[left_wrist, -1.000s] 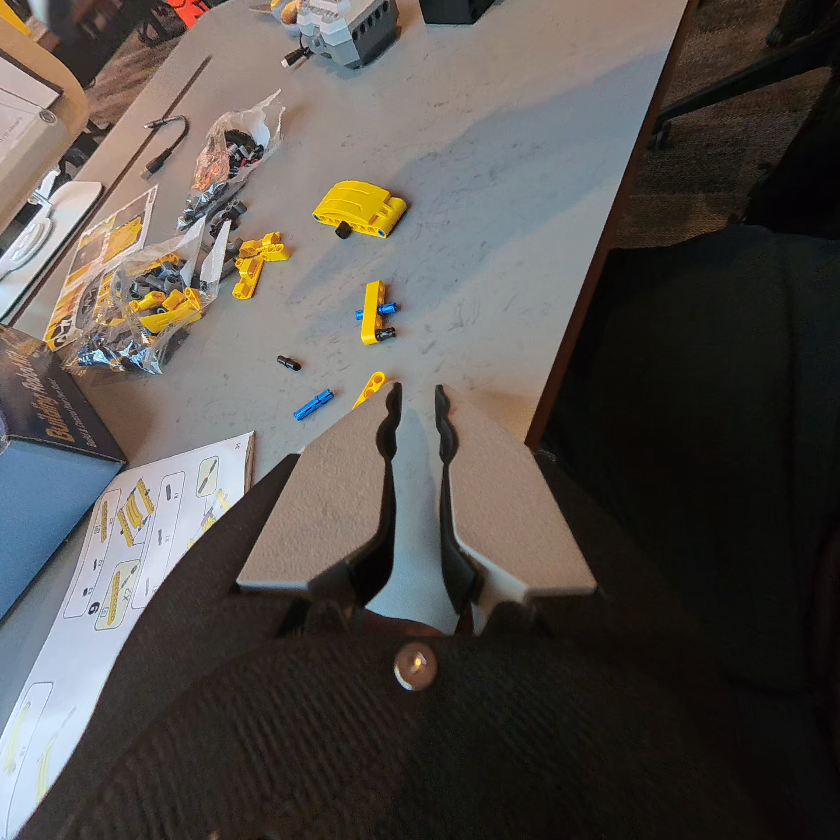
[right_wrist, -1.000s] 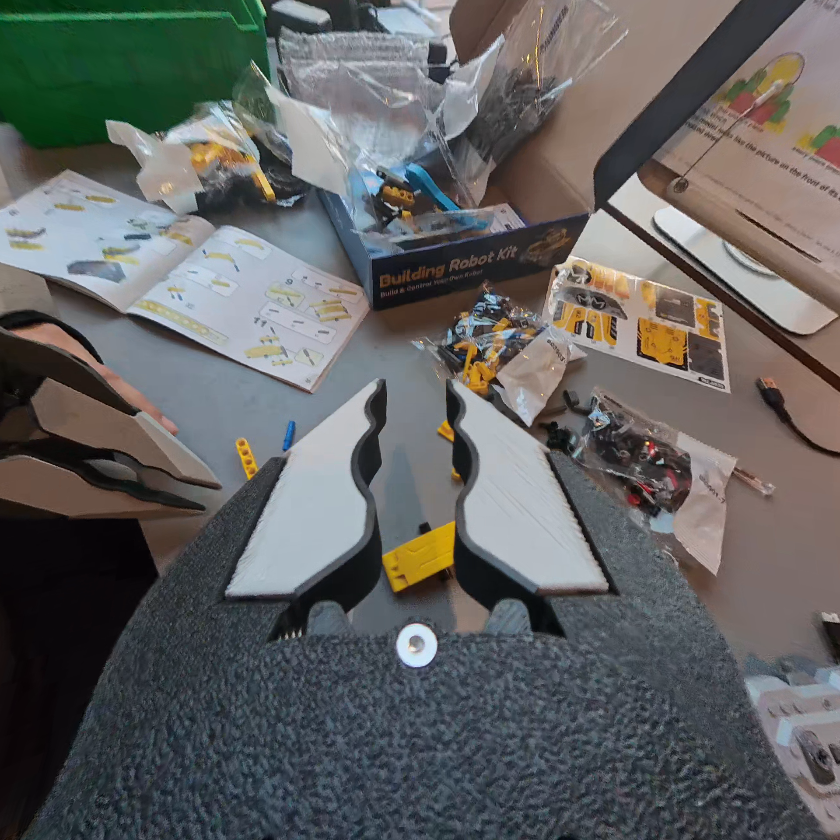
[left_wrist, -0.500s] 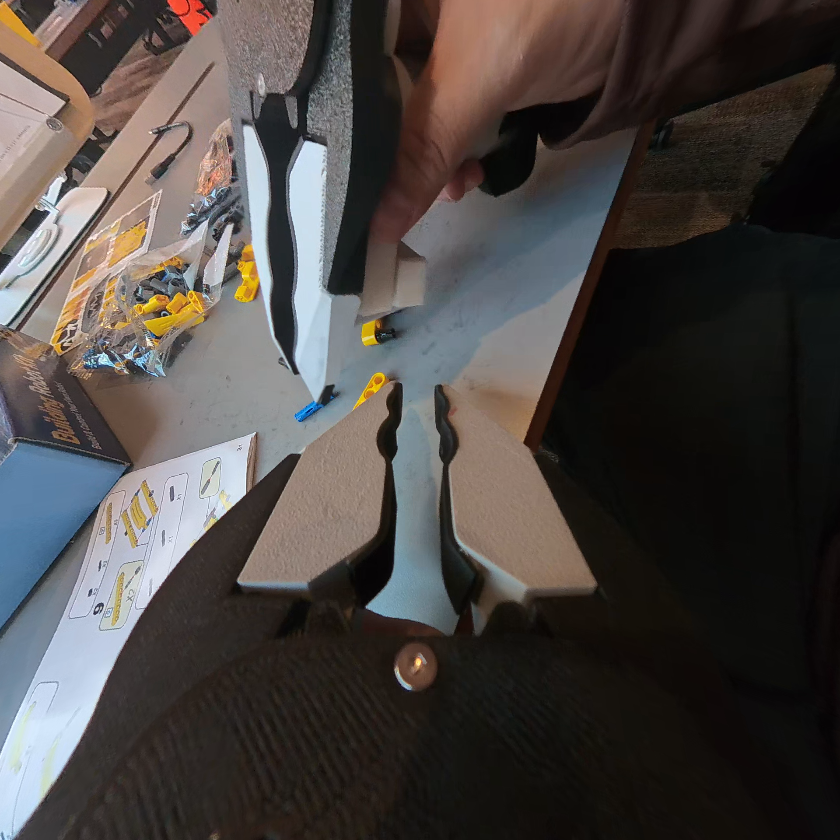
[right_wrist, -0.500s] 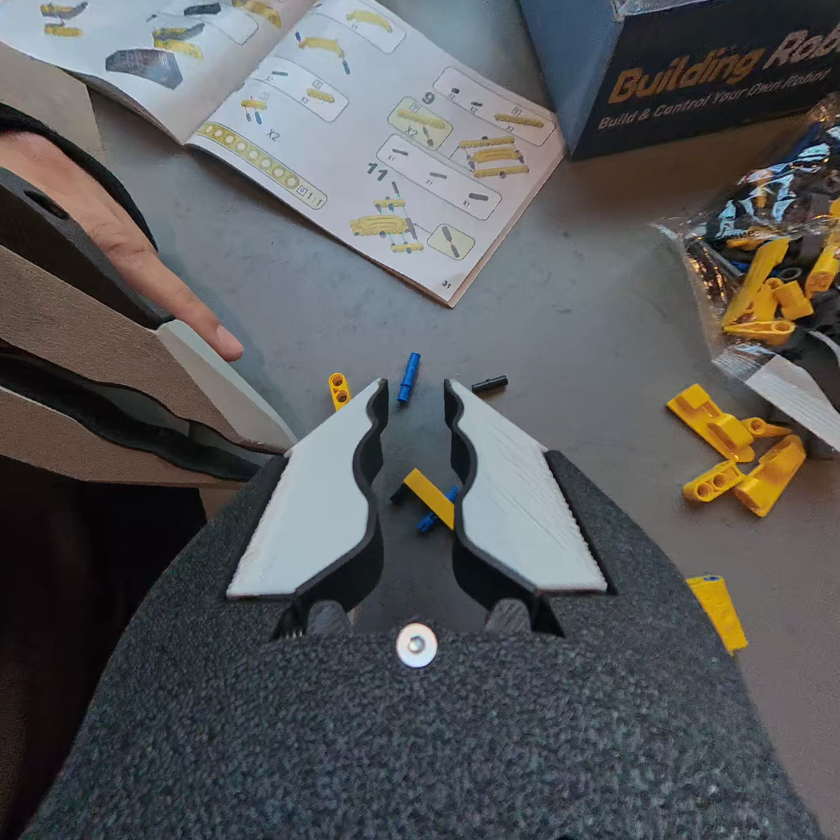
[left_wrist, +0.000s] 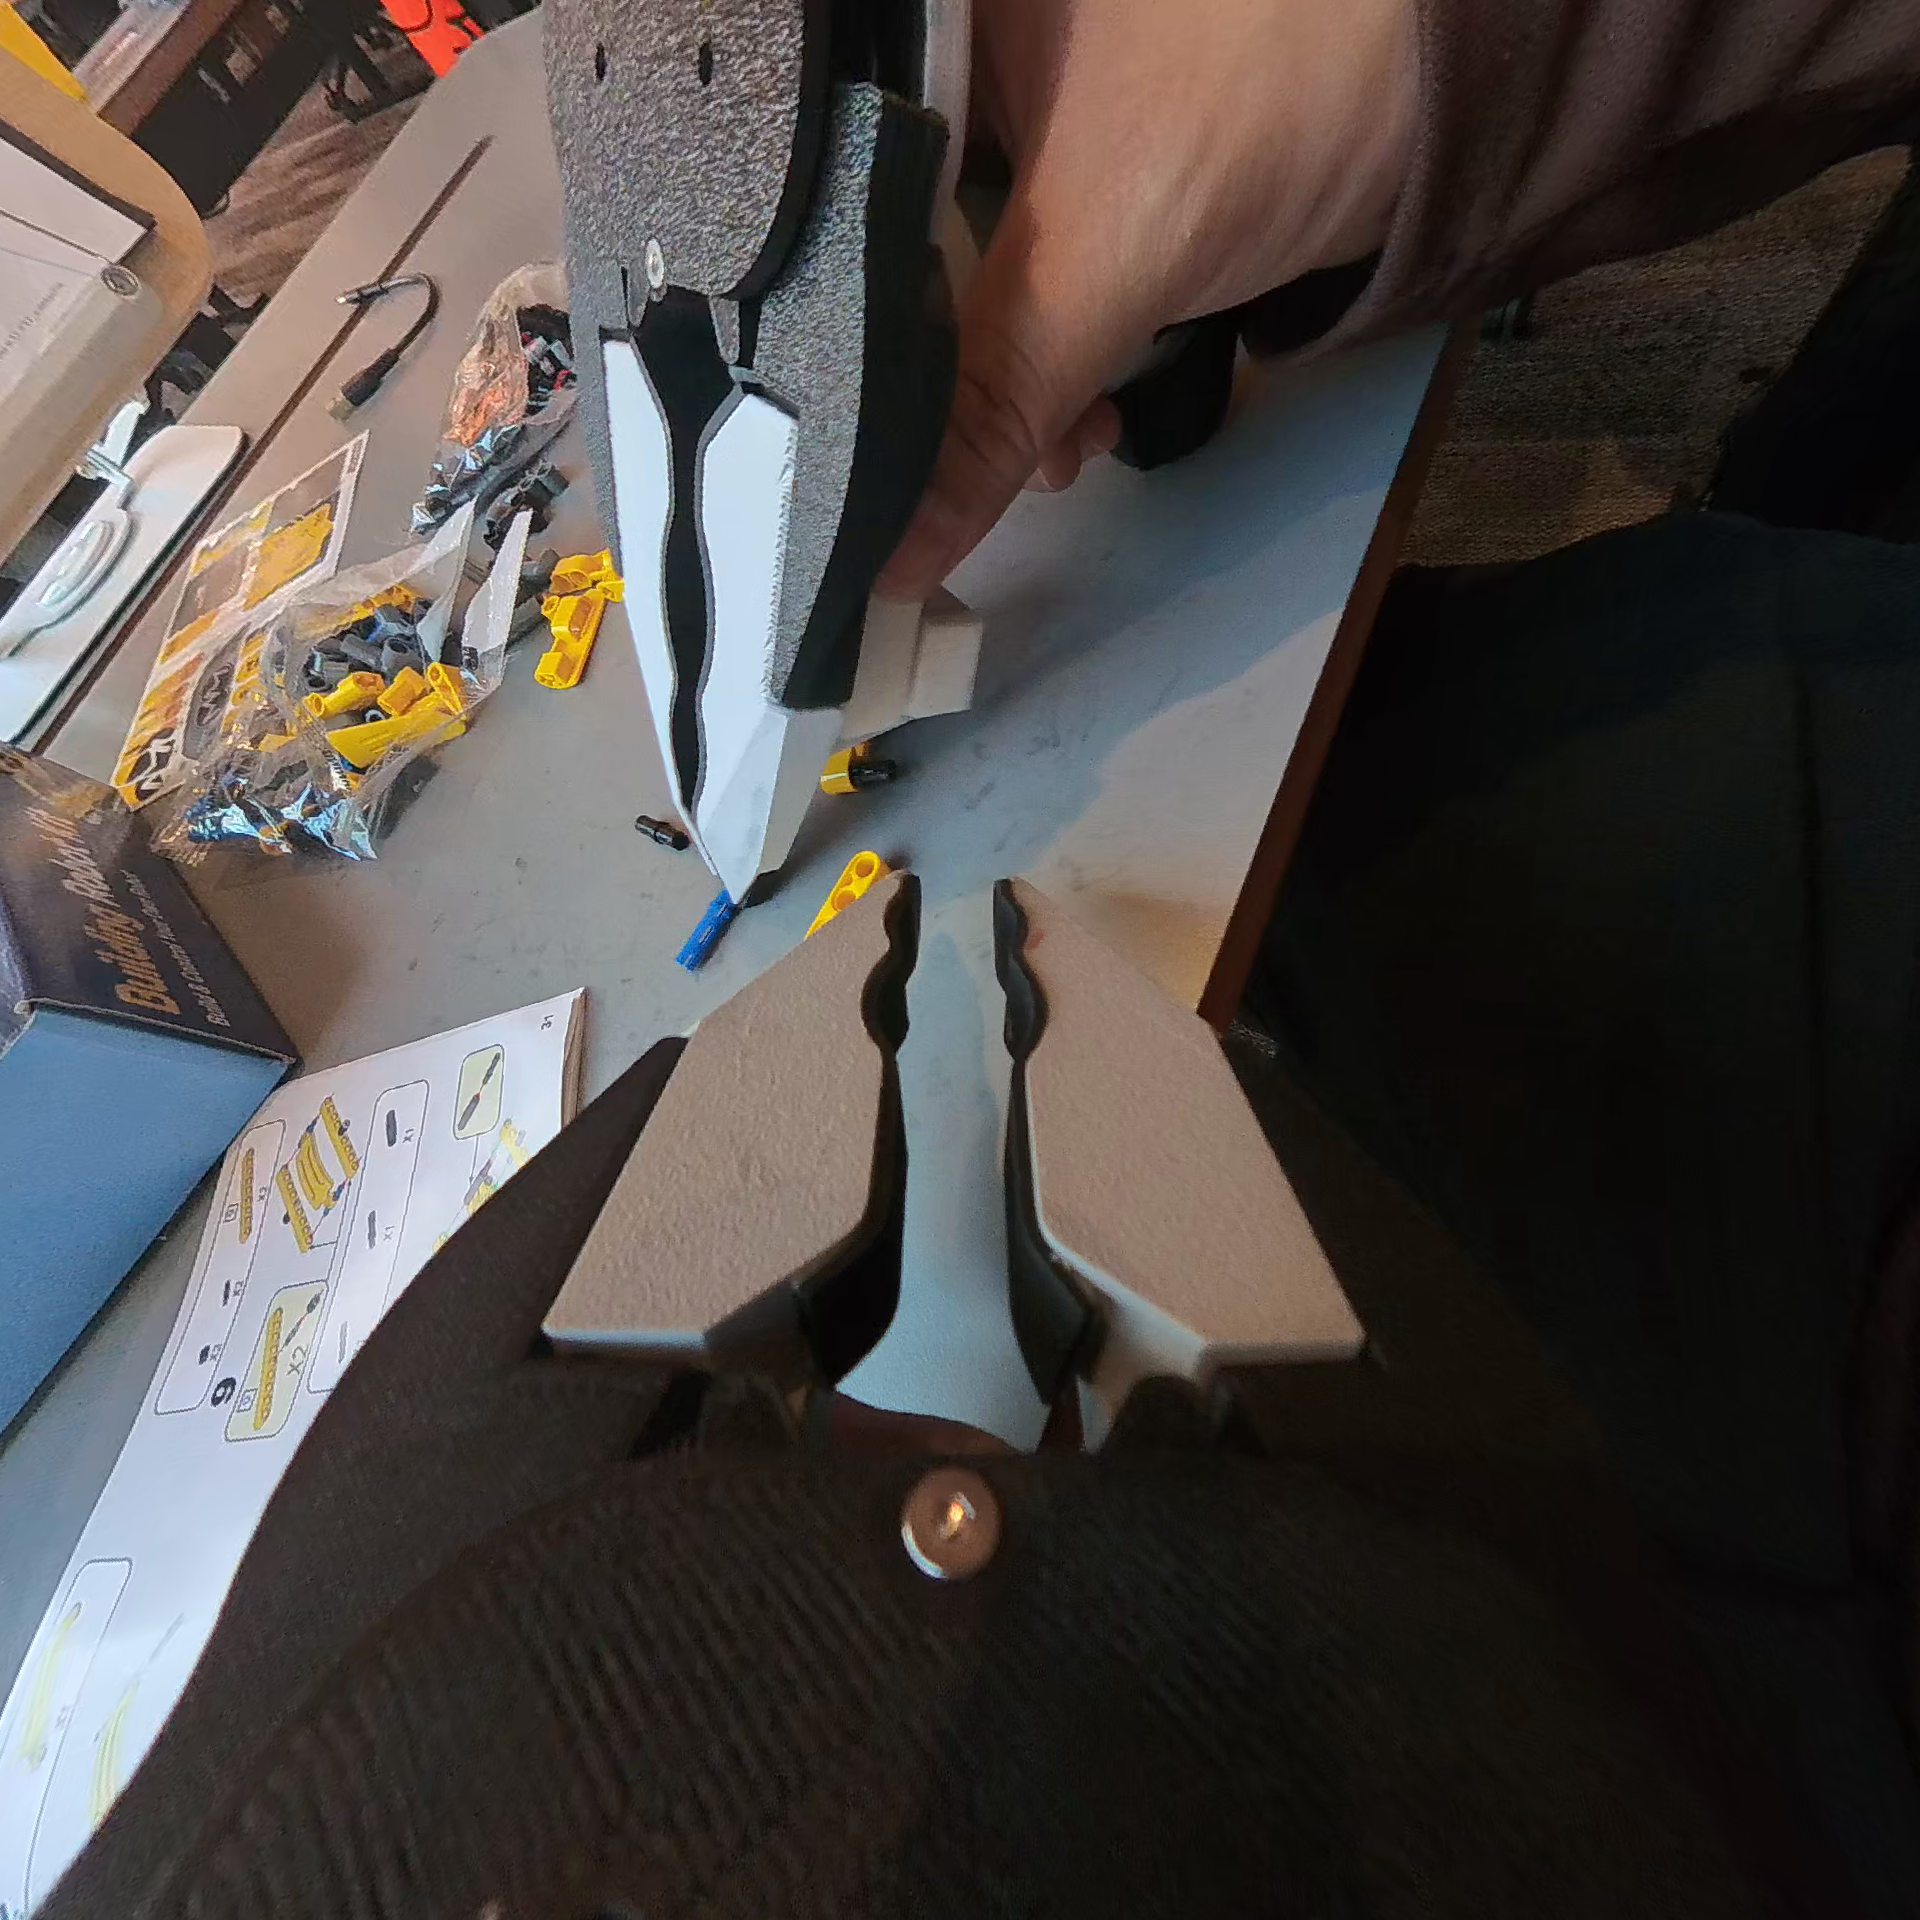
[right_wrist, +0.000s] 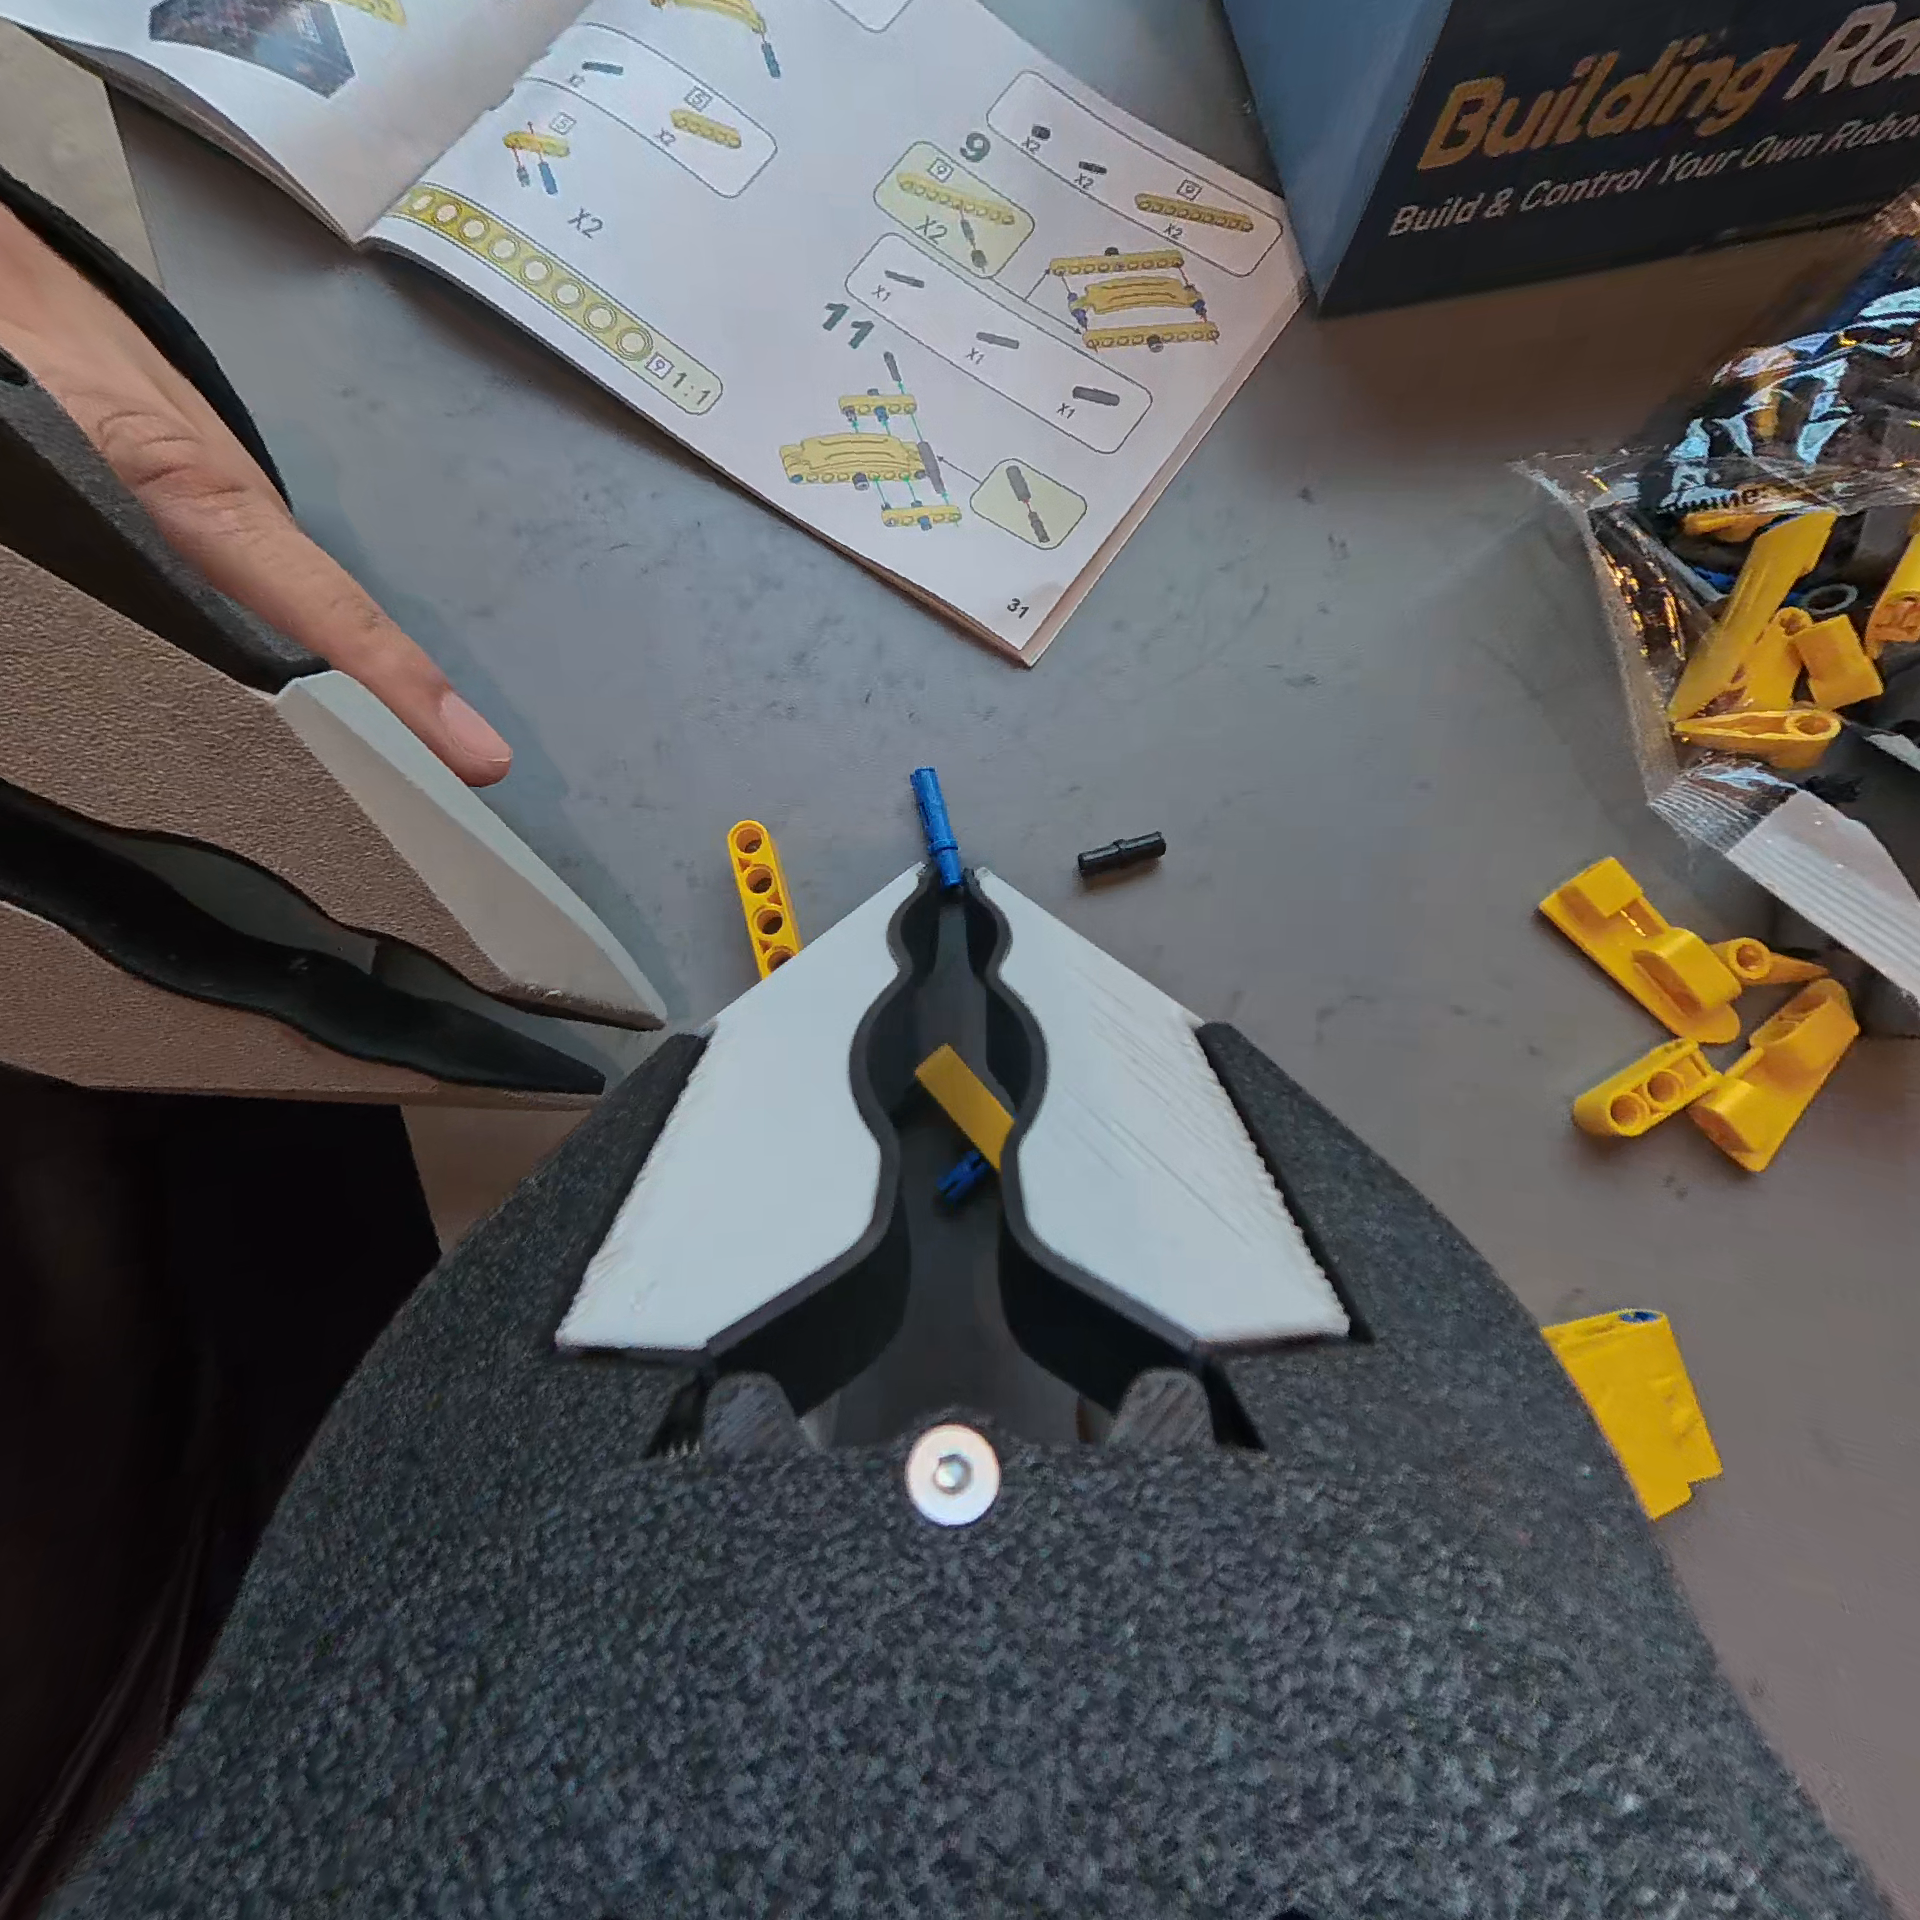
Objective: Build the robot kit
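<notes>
A small blue pin [right_wrist: 933,821] lies on the grey table [right_wrist: 1299,831]. My right gripper [right_wrist: 948,878] points down at it, fingertips shut on its near end. In the left wrist view the right gripper [left_wrist: 732,888] stands tip-down on the blue pin [left_wrist: 701,935], held by a hand. A short yellow beam with holes [right_wrist: 762,896] lies just left of the pin and a black pin [right_wrist: 1120,854] just right. Another yellow beam with a blue pin [right_wrist: 966,1101] lies under the right jaws. My left gripper [left_wrist: 954,894] is slightly open and empty near the table's edge, beside the yellow beam [left_wrist: 852,883].
An open instruction booklet [right_wrist: 831,260] and a dark blue box [right_wrist: 1610,156] lie beyond the pin. A torn bag of parts [right_wrist: 1787,623], loose yellow pieces [right_wrist: 1683,997] and a yellow panel [right_wrist: 1631,1403] lie to the right. The table's edge [left_wrist: 1320,675] runs close on the left gripper's right. One gripper's finger ends stand about 6 cm off the other's.
The right gripper has come down over the loose parts to the blue pin and its jaws have closed on it. The left gripper has not moved.
</notes>
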Demonstrator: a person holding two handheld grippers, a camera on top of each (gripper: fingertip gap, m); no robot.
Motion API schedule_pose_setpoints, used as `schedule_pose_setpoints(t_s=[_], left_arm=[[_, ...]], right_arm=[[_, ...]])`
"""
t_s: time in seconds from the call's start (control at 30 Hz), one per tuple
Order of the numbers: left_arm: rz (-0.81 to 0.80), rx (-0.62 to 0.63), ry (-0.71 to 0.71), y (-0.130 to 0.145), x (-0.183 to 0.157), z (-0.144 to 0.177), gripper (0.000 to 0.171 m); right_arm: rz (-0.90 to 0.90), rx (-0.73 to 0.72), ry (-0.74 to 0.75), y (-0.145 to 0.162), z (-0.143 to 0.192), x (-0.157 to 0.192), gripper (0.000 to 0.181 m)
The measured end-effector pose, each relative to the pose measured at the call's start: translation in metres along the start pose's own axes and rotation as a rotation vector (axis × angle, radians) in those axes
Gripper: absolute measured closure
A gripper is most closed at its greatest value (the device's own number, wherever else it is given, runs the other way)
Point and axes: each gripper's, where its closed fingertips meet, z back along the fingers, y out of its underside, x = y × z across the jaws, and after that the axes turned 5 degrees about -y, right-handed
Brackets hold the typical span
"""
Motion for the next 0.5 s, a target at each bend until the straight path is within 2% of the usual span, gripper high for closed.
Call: schedule_pose_setpoints(t_s=[0.27, 0.33, 0.43, 0.5], left_arm=[[0.000, 0.002, -0.001, 0.000, 0.000, 0.000, 0.160], [-0.002, -0.002, -0.010, 0.000, 0.002, 0.002, 0.153], [-0.025, -0.062, -0.055, -0.009, 0.019, 0.013, 0.154], [-0.039, -0.036, -0.057, -0.004, 0.033, 0.017, 0.150]], right_arm=[[0.007, -0.025, 0.007, -0.006, 0.009, 0.001, 0.177], [0.009, -0.021, 0.010, -0.004, 0.010, 0.000, 0.177], [0.003, -0.032, 0.020, -0.004, 0.017, -0.002, 0.177], [-0.004, -0.043, 0.028, -0.003, 0.024, -0.003, 0.177]])
